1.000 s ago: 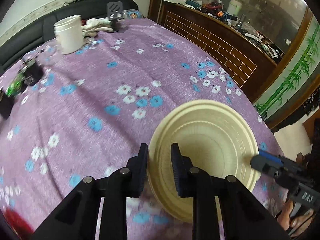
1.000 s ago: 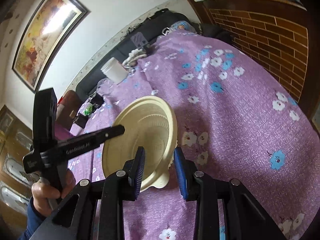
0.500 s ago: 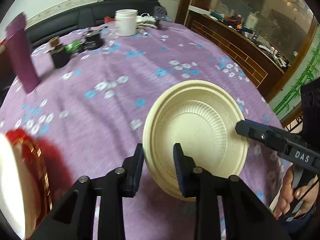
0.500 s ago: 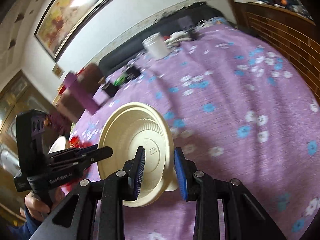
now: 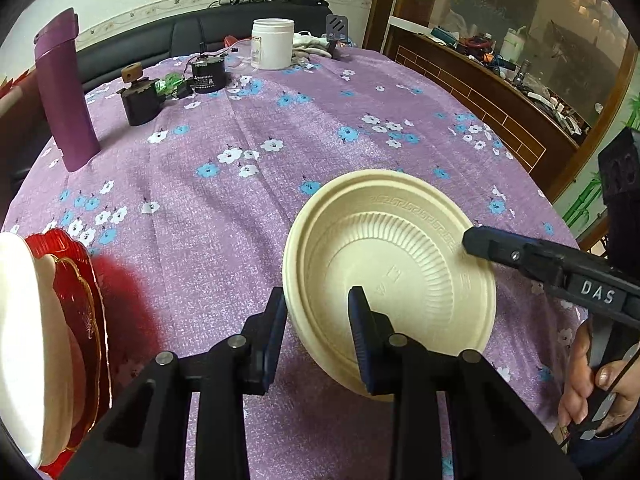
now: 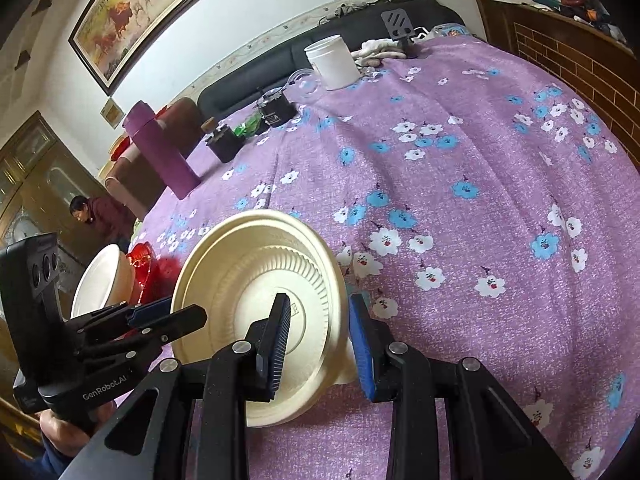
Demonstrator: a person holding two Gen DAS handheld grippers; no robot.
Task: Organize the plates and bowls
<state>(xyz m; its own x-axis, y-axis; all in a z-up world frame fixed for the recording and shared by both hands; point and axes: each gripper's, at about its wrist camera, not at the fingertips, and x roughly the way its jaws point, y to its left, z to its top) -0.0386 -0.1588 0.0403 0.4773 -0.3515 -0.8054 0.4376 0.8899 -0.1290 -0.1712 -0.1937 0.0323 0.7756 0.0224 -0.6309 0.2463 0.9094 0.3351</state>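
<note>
A cream ribbed bowl (image 5: 392, 264) is held above the purple floral tablecloth (image 5: 240, 184) by both grippers. My left gripper (image 5: 318, 328) is shut on its near-left rim. My right gripper (image 6: 320, 332) is shut on the opposite rim and also shows in the left wrist view (image 5: 480, 242). In the right wrist view the bowl (image 6: 256, 280) is tilted, its inside facing the camera, with my left gripper (image 6: 168, 316) on its left rim. A white bowl (image 5: 24, 344) sits on a red gold-trimmed plate (image 5: 86, 304) at the table's left edge, and it also shows in the right wrist view (image 6: 100, 280).
At the table's far side stand a purple flask (image 5: 64, 92), a dark small pot with a cork (image 5: 138, 98), a black round device (image 5: 208, 74) and a white jar (image 5: 272, 44). A brick-patterned wooden counter (image 5: 480, 92) runs along the right. A person (image 6: 100, 216) is beyond the table.
Both grippers have carried the cream bowl leftward across the table. The purple flask, the red plate and the white bowl have come further into view on the left.
</note>
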